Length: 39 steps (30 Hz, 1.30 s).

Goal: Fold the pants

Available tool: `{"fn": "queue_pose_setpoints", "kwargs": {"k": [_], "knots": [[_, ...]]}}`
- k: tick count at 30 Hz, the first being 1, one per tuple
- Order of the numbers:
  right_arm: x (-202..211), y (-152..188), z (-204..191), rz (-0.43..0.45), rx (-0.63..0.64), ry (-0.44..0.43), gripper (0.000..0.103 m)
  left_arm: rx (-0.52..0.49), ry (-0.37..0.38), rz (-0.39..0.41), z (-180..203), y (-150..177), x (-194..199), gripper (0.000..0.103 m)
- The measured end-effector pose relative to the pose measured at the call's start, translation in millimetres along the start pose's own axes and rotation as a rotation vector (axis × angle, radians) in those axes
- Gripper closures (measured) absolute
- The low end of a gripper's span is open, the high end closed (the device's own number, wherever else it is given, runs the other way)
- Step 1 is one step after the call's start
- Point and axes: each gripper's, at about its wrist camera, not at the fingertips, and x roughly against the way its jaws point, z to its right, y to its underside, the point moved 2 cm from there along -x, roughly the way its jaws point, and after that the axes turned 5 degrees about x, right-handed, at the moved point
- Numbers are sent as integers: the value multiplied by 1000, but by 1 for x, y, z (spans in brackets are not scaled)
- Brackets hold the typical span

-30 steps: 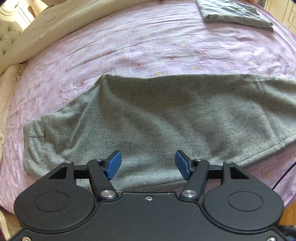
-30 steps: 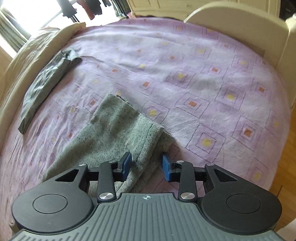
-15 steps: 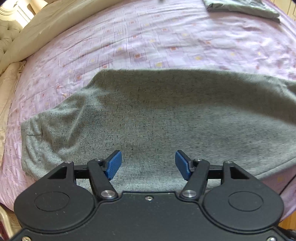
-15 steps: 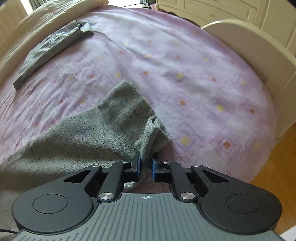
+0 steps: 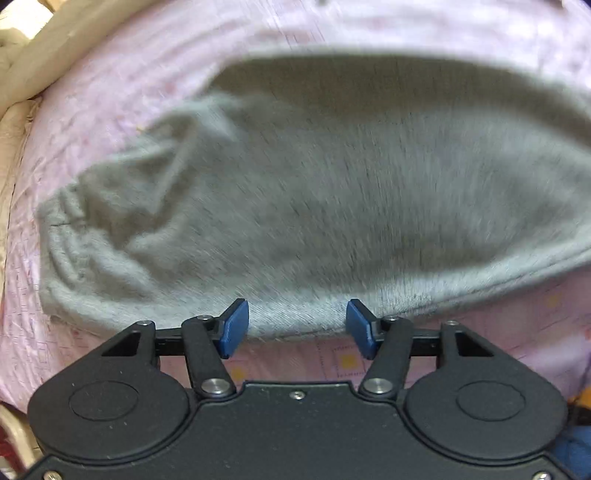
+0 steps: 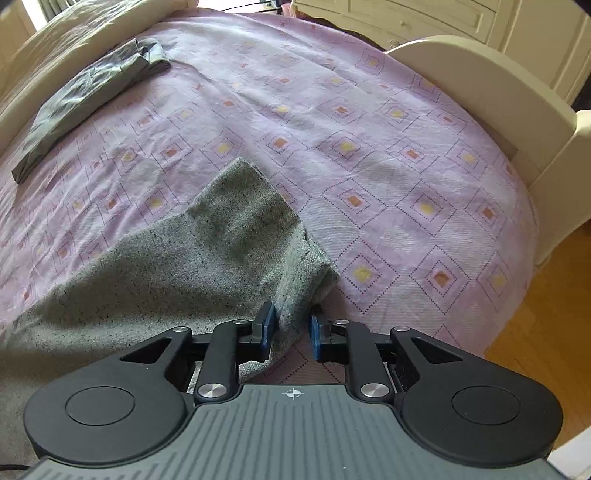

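a bed (image 6: 406,122) with a lilac sheet patterned in squares carries the grey speckled pants (image 6: 207,251), spread across its near side. a folded dark grey garment (image 6: 85,96) lies at the far left, beside a cream duvet (image 6: 70,33).

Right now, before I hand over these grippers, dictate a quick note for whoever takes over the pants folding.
Left gripper: open, fingers over the near edge of the pants, by the waist end; view blurred.
Right gripper: pinching the leg hem; fingers just eased apart slightly.
Pants: stretched lengthwise across the purple bedsheet.
Done: hem picked up.
To do: likely grab the waist edge, then fold.
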Motion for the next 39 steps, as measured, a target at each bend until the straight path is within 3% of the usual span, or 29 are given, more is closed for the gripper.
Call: {"fn": "queue_pose_setpoints", "kwargs": {"k": [3,5,8,11,15,16,20,29,31,35,38,39], "knots": [[19,2,-8,69,-1,33,85,64,30,99,-25,-14,21,39],[31,5,-17,116,12,49,85,112,11,128,-42,-32,19,39],[45,11,-34,161,27,55,85,197,-20,123,-67,-64,-3,39],[53,18,-48,151,25,27,85,277,-56,91,-91,-83,-34,39],[59,31,-67,136,34,9,85,282,-180,20,-118,-86,-76,31],[61,34,-70,133,31,4,85,297,-168,42,-126,-83,-75,26],[61,47,-78,115,23,-5,85,336,-107,35,-142,-71,-69,26],[58,65,-58,93,-36,3,83,200,-156,18,-118,-27,-53,27],[55,65,-46,89,-66,-8,83,174,-161,14,-109,-24,-48,33],[45,56,-18,96,-119,-28,82,147,-145,39,-83,-27,-28,33],[34,46,3,90,-151,-59,69,154,-127,61,-57,-33,-12,33],[30,41,10,88,-158,-69,69,156,-125,61,-47,-35,-7,33]]}}
